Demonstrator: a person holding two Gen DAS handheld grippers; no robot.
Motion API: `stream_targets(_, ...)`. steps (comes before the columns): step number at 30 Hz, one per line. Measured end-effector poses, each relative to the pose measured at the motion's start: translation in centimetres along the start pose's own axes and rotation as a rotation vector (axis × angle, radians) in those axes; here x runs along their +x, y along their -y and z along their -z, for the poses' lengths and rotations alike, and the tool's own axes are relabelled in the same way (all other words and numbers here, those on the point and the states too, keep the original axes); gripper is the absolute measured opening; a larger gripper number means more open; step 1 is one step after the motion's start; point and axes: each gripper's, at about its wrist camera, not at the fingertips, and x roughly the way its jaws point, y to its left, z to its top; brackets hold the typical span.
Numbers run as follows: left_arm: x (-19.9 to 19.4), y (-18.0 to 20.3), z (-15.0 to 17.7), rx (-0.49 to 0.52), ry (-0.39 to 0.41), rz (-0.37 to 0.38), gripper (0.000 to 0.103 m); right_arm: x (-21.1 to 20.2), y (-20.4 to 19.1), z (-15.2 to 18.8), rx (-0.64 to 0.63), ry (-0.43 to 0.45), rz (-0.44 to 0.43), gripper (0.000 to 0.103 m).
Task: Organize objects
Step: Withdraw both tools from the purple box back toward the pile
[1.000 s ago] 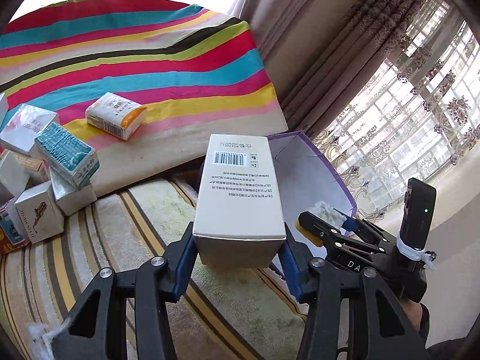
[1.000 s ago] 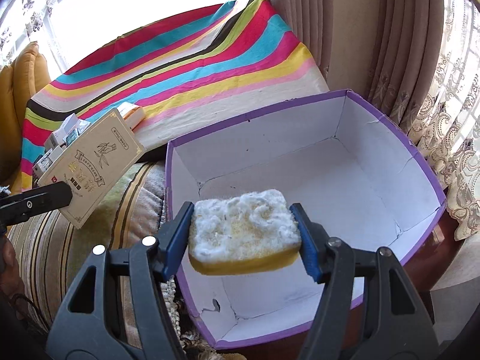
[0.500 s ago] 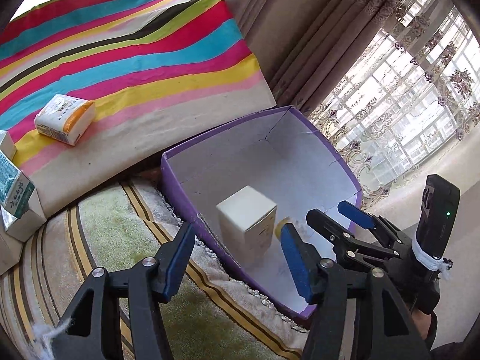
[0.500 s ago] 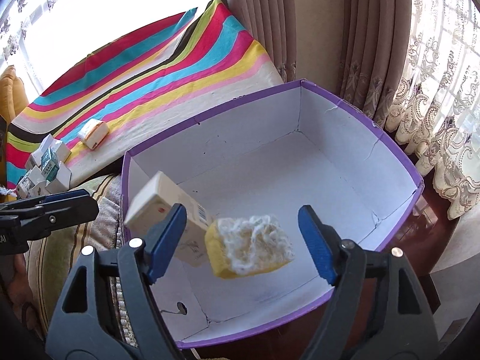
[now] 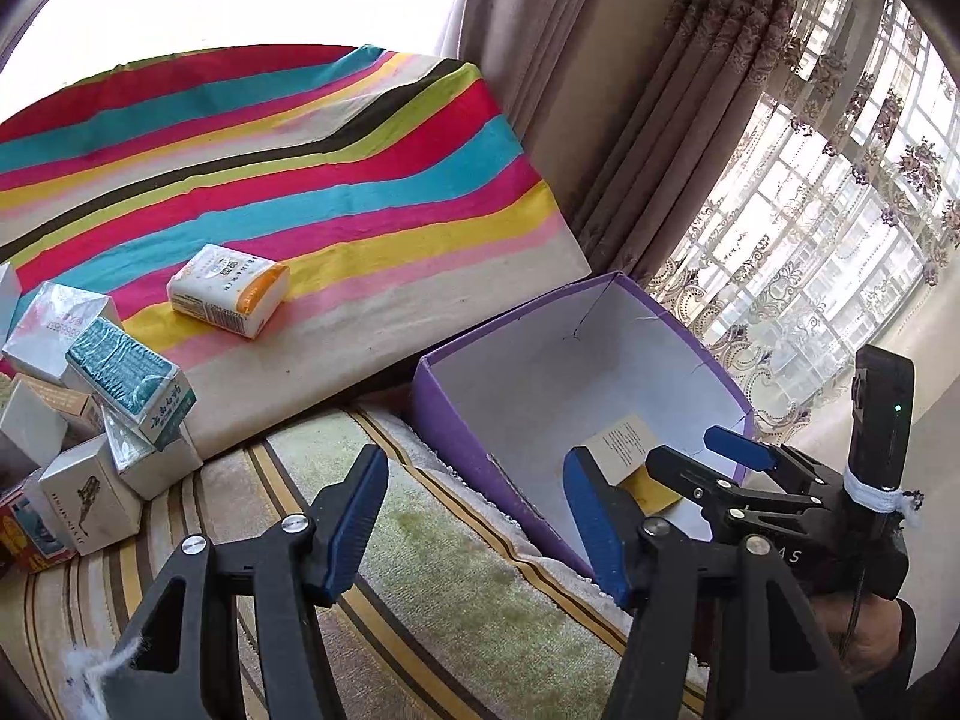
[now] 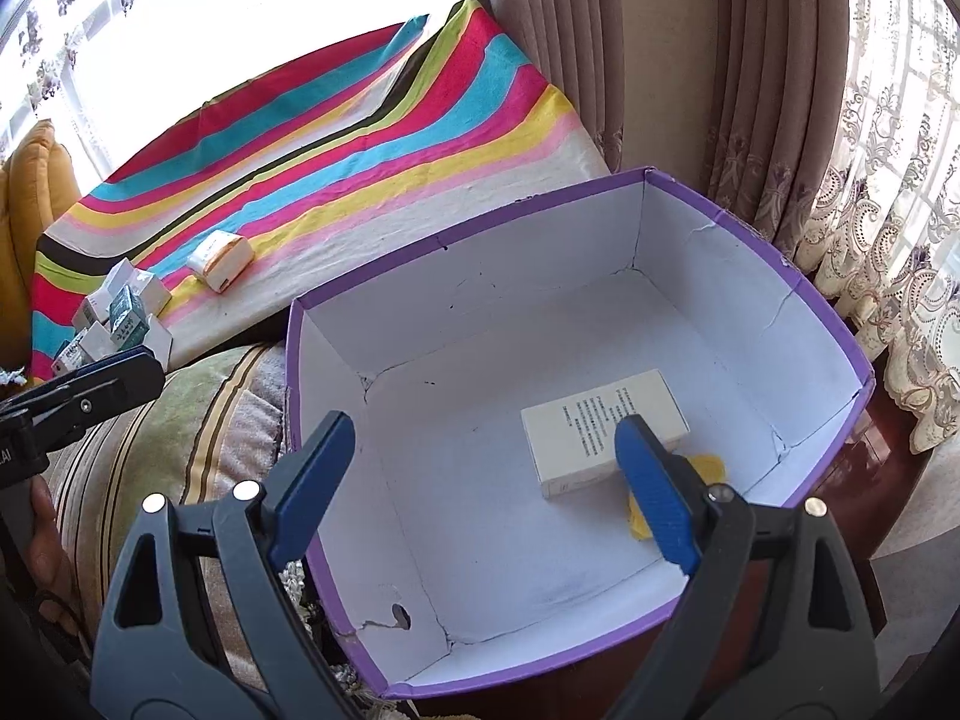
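A purple box with a white inside point(image 6: 600, 204) point(image 5: 456, 414) stands open. A cream carton point(image 6: 600, 426) point(image 5: 621, 441) lies flat on its floor, with a yellow sponge point(image 6: 711, 468) point(image 5: 657, 492) beside it. My right gripper point(image 6: 486, 480) is open and empty above the box's near side; it also shows in the left wrist view point(image 5: 708, 456). My left gripper point(image 5: 474, 522) is open and empty over the striped cushion left of the box. A white and orange packet point(image 5: 228, 288) point(image 6: 222, 258) lies on the striped cloth.
A pile of several small cartons point(image 5: 84, 408) point(image 6: 120, 318) sits at the left, at the edge of the rainbow-striped cloth point(image 5: 300, 180). Curtains point(image 6: 660, 60) hang behind the box. A green striped cushion point(image 5: 450, 600) lies under my left gripper.
Both grippers opened and dropped their loads: the cream carton and the sponge fell into the purple box and now lie on its floor. Both grippers pulled back.
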Motion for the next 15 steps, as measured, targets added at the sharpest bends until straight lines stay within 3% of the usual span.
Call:
stream_targets(9, -2.6, -2.7, 2.1, -0.029, 0.037, -0.095, 0.063, 0.4, -4.0, 0.4, -0.073, -0.024, -0.077, 0.090)
stream_targets(15, -5.2, -5.6, 3.8, -0.095, 0.080, -0.166, 0.063, 0.0, -6.6, 0.1, -0.146, -0.017, -0.081, 0.090)
